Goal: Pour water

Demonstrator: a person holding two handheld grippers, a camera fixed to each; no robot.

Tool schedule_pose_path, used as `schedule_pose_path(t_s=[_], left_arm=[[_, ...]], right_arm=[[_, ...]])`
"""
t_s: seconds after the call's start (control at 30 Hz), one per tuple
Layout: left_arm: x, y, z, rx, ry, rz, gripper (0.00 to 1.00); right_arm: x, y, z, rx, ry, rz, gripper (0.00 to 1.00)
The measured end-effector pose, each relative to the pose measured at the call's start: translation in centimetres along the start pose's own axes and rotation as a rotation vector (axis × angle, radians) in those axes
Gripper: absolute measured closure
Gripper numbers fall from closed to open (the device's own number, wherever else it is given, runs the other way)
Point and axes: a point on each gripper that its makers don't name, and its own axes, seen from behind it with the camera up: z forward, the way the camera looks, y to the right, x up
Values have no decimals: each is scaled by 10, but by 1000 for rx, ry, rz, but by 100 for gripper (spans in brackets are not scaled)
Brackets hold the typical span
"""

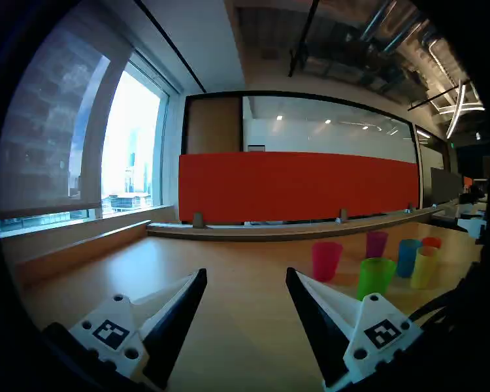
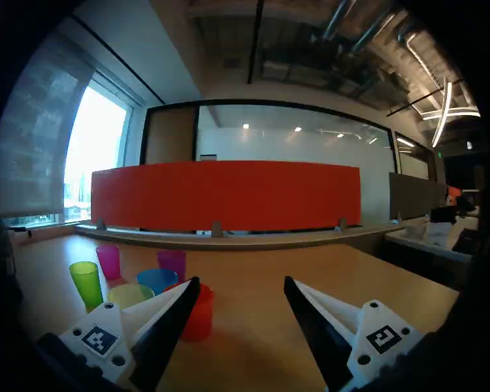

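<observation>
The left gripper [image 1: 245, 273] holds its fingers spread above the wooden table [image 1: 147, 261]. The plastic cups [image 1: 408, 257] stand ahead to its right, the green cup [image 1: 375, 277] nearest, just beyond the right finger. The right gripper [image 2: 242, 281] is spread too, with the cups to its left and the red cup [image 2: 199, 313] partly hidden behind its left finger. A red divider [image 2: 225, 196] lines the table's far edge.

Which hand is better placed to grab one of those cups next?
Right, probably: the right gripper hangs open beside the red cup; from the left gripper the nearest, green cup stands farther.
</observation>
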Motion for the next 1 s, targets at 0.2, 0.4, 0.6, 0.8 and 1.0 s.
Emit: schedule_pose_path(t_s=[0.2, 0.4, 0.6, 0.8, 1.0], left_arm=[[0, 0, 0, 1, 1, 0, 10], [1, -1, -2, 4, -4, 1, 10], [5, 6, 3, -32, -23, 17, 10], [31, 18, 11, -78, -4, 25, 11], [50, 34, 24, -135, -12, 4, 10]], right_arm=[[0, 0, 0, 0, 0, 0, 0], [2, -1, 0, 2, 2, -2, 0], [0, -5, -1, 23, -15, -26, 0], [18, -9, 1, 34, -21, -83, 0], [48, -16, 7, 60, -4, -97, 0]])
